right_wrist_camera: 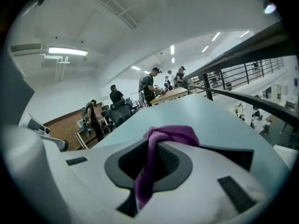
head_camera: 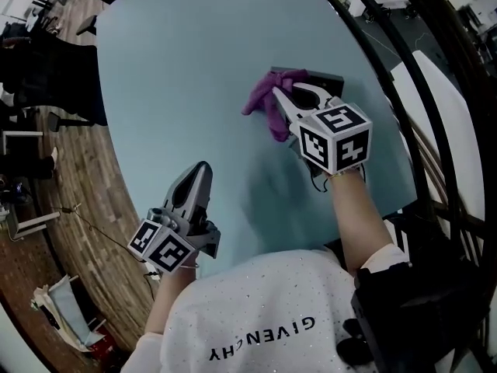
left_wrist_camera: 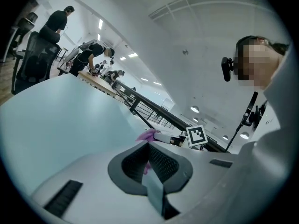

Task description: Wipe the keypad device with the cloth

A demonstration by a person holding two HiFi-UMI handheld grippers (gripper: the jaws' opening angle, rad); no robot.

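The right gripper (head_camera: 281, 98) is pinching the cloth (head_camera: 266, 109) by a fold. The cloth looks soft and limp, and is draping onto the left end of the dark device (head_camera: 326, 78) on the table (head_camera: 186, 68). The left gripper (head_camera: 202, 171), pressed together and empty, is hovering well apart. Nothing is blocking the wipe, though the device looks light and may slide.

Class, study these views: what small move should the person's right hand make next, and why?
Probably sweep the right tongs sideways across the keypad device. They are shut on the purple cloth, which drapes at the device's edge, so a wiping stroke seems ready.
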